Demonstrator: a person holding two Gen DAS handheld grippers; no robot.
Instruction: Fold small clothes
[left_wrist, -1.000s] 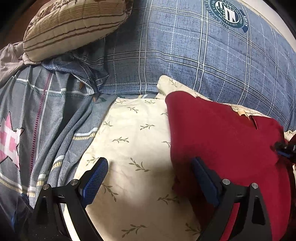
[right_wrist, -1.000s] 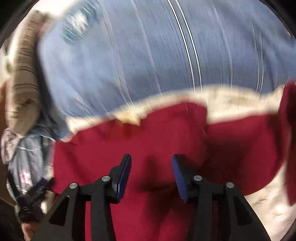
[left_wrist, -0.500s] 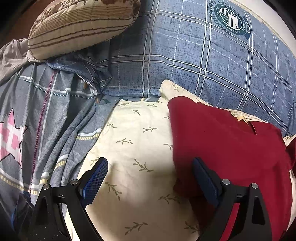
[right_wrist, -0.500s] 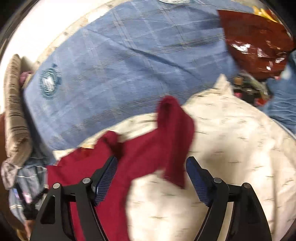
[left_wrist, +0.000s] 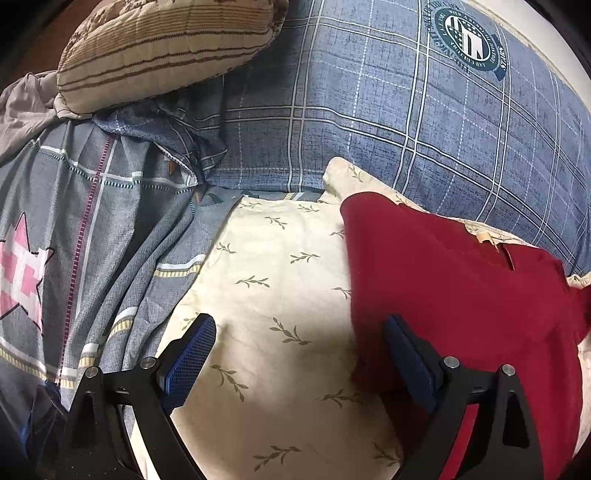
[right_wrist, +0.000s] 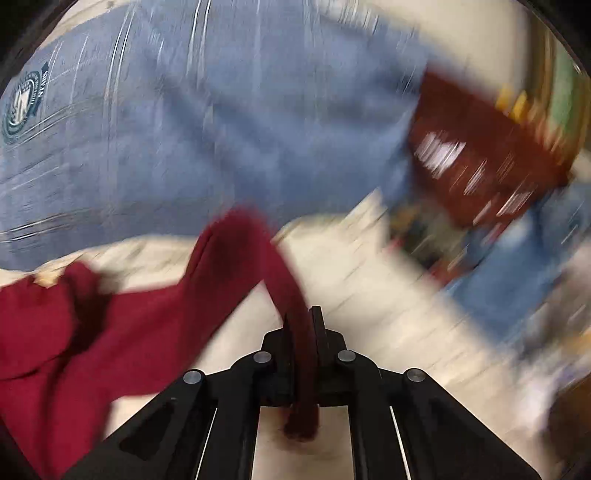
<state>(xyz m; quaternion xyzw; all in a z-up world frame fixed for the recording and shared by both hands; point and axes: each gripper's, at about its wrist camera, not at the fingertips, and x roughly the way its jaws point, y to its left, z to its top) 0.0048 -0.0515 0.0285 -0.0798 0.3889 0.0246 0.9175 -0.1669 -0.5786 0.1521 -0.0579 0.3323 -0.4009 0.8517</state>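
Note:
A dark red garment (left_wrist: 458, 295) lies on a cream pillow with a leaf print (left_wrist: 273, 295). My left gripper (left_wrist: 299, 354) is open and empty, low over the pillow; its right finger sits at the garment's left edge. In the blurred right wrist view my right gripper (right_wrist: 302, 321) is shut on a sleeve of the red garment (right_wrist: 236, 266) and holds it lifted, while the garment's body (right_wrist: 55, 332) lies to the left.
A blue plaid pillow with a round crest (left_wrist: 424, 122) lies behind the garment. A beige striped cushion (left_wrist: 166, 48) sits at the back left. A grey quilt with a pink star (left_wrist: 74, 240) lies at the left. A dark red-brown object (right_wrist: 480, 166) is at the right.
My right gripper has closed on the red sleeve and is moving fast; half a second ago it was open over it. The left gripper has stayed open and nearly still.

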